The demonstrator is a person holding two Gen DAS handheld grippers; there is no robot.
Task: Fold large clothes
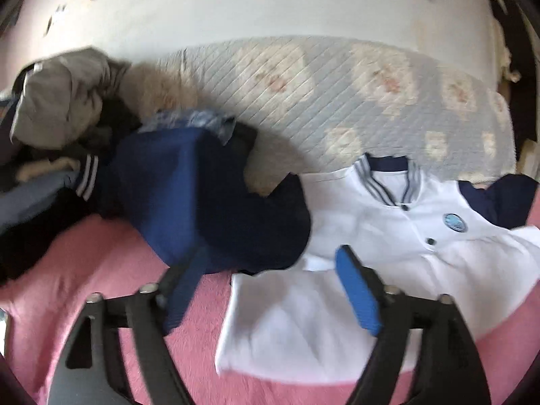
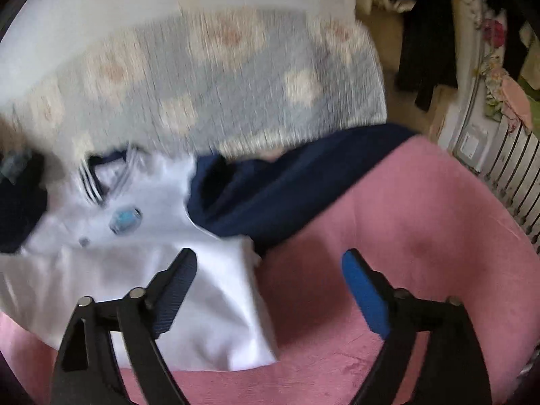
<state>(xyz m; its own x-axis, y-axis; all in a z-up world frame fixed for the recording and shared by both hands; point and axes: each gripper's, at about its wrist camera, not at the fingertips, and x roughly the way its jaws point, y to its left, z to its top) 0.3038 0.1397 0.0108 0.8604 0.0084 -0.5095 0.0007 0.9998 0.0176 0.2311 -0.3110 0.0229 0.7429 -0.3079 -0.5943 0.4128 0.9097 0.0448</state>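
A white jacket (image 1: 398, 233) with navy sleeves, a striped collar and a round blue badge lies face up on the pink bed cover (image 1: 101, 270). Its left navy sleeve (image 1: 216, 202) is bunched beside the body. My left gripper (image 1: 270, 263) stands open above the jacket's lower left edge, nothing between its blue pads. In the right wrist view the same jacket (image 2: 135, 263) lies at the left, its right navy sleeve (image 2: 287, 182) stretched out toward the bed's corner. My right gripper (image 2: 270, 266) is open over the jacket's lower right edge and the pink cover (image 2: 422, 219), holding nothing.
A quilted grey floral blanket (image 1: 337, 87) lies behind the jacket against a white wall. A heap of clothes (image 1: 60, 108) sits at the far left. Right of the bed stand a white radiator (image 2: 516, 175) and dark hanging garments (image 2: 428, 33).
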